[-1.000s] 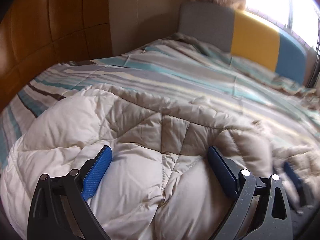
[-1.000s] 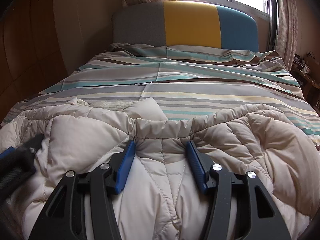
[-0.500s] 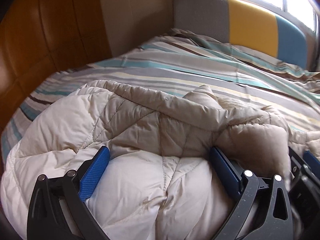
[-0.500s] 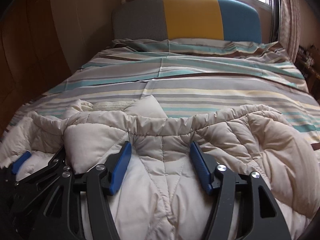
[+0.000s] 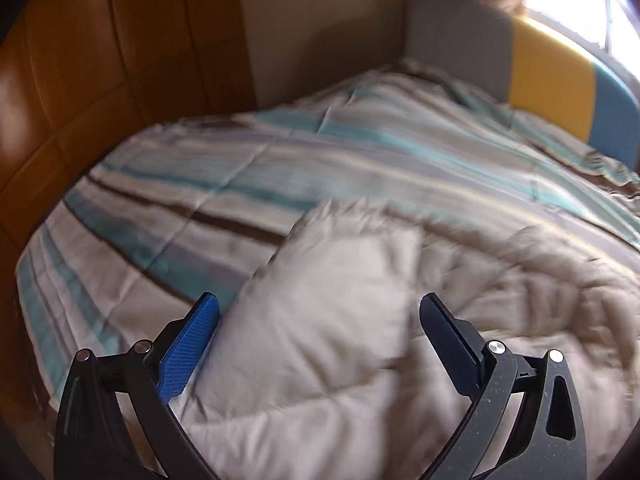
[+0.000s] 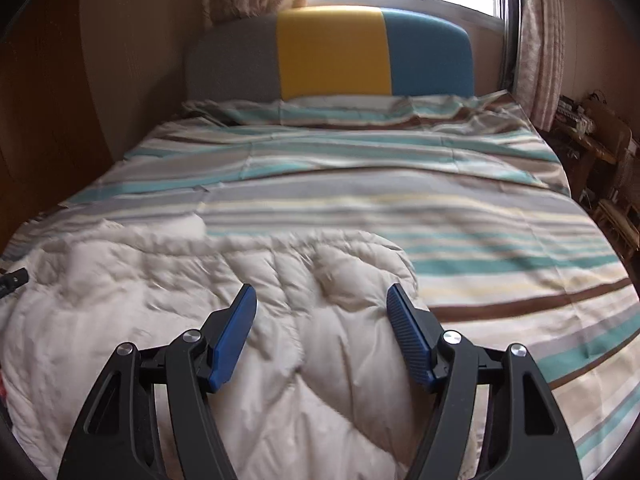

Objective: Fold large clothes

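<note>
A cream quilted puffer coat (image 5: 344, 320) lies bunched on the near part of the striped bed; it also shows in the right wrist view (image 6: 168, 280). My left gripper (image 5: 320, 312) is open above the coat's left part, its blue pads (image 5: 188, 344) wide apart and holding nothing. My right gripper (image 6: 322, 300) is open above the coat's right edge, empty. A dark bit of the left gripper (image 6: 12, 278) shows at the far left of the right wrist view.
The striped bedspread (image 6: 400, 184) covers the bed up to a grey, yellow and blue headboard (image 6: 332, 52) under a window. A brown padded wall panel (image 5: 80, 80) runs along the left side. Wooden furniture (image 6: 600, 168) stands to the right of the bed.
Both grippers have lifted and pulled back from the coat. The left view has swung left, now showing bare bedspread beside the coat. The coat's right side now lies folded inward, more compact.
</note>
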Available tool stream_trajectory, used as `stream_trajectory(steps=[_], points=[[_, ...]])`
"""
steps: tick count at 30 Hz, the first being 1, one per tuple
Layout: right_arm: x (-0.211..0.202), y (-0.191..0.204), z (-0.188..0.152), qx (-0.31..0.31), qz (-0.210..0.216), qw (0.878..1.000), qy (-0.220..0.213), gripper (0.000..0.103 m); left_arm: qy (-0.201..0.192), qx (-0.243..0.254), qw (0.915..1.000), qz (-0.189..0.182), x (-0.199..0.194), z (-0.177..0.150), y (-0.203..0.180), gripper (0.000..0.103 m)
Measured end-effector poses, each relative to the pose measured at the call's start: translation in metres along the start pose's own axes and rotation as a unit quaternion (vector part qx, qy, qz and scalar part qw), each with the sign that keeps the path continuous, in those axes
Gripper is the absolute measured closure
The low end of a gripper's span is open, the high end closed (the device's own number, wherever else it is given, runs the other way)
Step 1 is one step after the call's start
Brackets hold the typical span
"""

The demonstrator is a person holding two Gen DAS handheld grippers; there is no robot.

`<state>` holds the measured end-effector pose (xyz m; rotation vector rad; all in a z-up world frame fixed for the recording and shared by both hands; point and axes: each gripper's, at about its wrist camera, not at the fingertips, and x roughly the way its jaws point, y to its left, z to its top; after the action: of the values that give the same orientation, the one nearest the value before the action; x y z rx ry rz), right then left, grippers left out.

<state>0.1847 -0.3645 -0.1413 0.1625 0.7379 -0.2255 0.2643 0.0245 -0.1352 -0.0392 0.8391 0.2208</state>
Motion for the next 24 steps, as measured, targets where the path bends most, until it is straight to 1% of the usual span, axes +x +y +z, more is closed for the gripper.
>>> stream_trajectory(steps=[1,4,7,10,13,15,18,21,24], points=[[0.006,-0.001,-0.005,0.000,-0.001,1.000,0.007,0.035,0.005,-0.004,0.9999,-0.010,0.008,-0.006,0.003,0.003],[0.016,-0.001,-0.011,0.001,-0.008,1.000,0.009,0.032,-0.013,-0.021,0.9989,-0.039,0.016,-0.019,0.011,0.003],[0.024,0.003,-0.014,-0.006,-0.019,1.000,0.010,0.029,-0.015,-0.038,0.9977,-0.055,0.023,-0.023,0.014,0.003],[0.031,0.002,-0.014,-0.006,-0.022,1.000,0.013,0.028,-0.008,-0.046,0.9966,-0.068,0.032,-0.021,0.014,0.003],[0.033,0.004,-0.013,-0.008,-0.026,1.000,0.015,0.028,-0.002,-0.050,0.9959,-0.075,0.031,-0.021,0.014,0.003],[0.033,0.004,-0.013,-0.007,-0.025,1.000,0.015,0.027,0.000,-0.054,0.9953,-0.080,0.027,-0.021,0.017,0.003],[0.032,0.006,-0.013,-0.010,-0.027,1.000,0.013,0.026,0.003,-0.058,0.9943,-0.090,0.008,-0.029,0.028,0.003],[0.031,0.007,-0.013,-0.011,-0.029,0.999,0.013,0.026,-0.014,-0.056,0.9945,-0.087,-0.017,-0.040,0.036,0.003],[0.030,0.007,-0.012,-0.011,-0.030,0.999,0.011,0.025,-0.029,-0.062,0.9946,-0.078,-0.038,-0.058,0.056,0.003]])
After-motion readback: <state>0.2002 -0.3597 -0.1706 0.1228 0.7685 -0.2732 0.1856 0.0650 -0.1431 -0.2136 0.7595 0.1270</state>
